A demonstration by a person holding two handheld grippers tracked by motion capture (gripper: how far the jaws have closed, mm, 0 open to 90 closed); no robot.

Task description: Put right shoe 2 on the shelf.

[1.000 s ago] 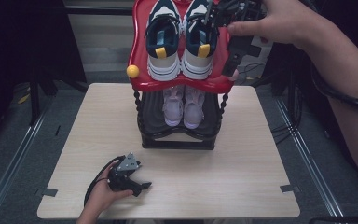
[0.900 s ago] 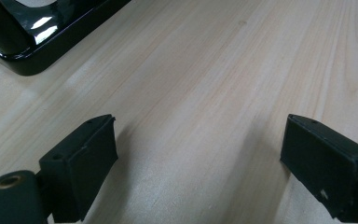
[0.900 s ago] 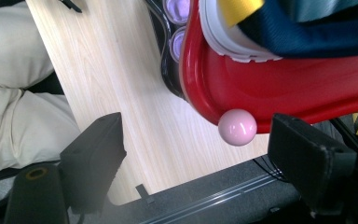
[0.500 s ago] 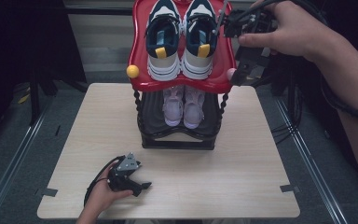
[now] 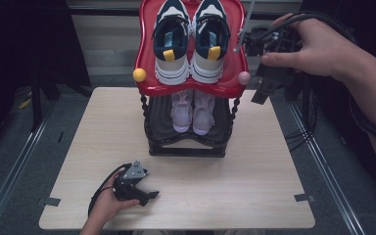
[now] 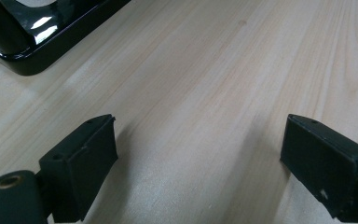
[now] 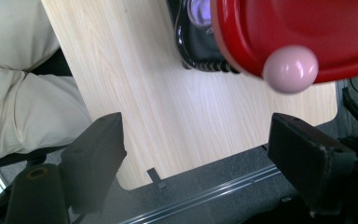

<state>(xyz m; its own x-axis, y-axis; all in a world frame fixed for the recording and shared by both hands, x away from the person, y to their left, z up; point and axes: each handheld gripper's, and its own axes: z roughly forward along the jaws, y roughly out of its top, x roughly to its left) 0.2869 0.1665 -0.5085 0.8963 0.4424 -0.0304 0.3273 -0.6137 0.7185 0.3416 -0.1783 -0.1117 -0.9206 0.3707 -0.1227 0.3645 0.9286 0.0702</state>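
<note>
My right gripper (image 5: 260, 87) hangs in the air just off the right edge of the red tray (image 5: 235, 85), jaws wide and holding nothing, pointed down past the pink knob (image 7: 290, 68) at the tray's corner. I judge it is lining up for the near sneaker (image 5: 210, 41), which sits on the tray beside its mate (image 5: 172, 41), toes toward me, both well up off the surface (image 5: 274, 161). Coming in from the side makes sense because the tray's raised rim and that knob stand between my jaws and the shoe, so I would have to go over the lip. Below the tray, a pale pair (image 5: 192, 110) rests on the rack's black lower shelf (image 5: 186, 147), tucked under and out of my way. My left gripper (image 5: 144, 195) lies low on the surface near the front edge, jaws also wide and empty, parked well apart from the rack, whose glossy black base (image 6: 23, 42) shows just ahead of it.
</note>
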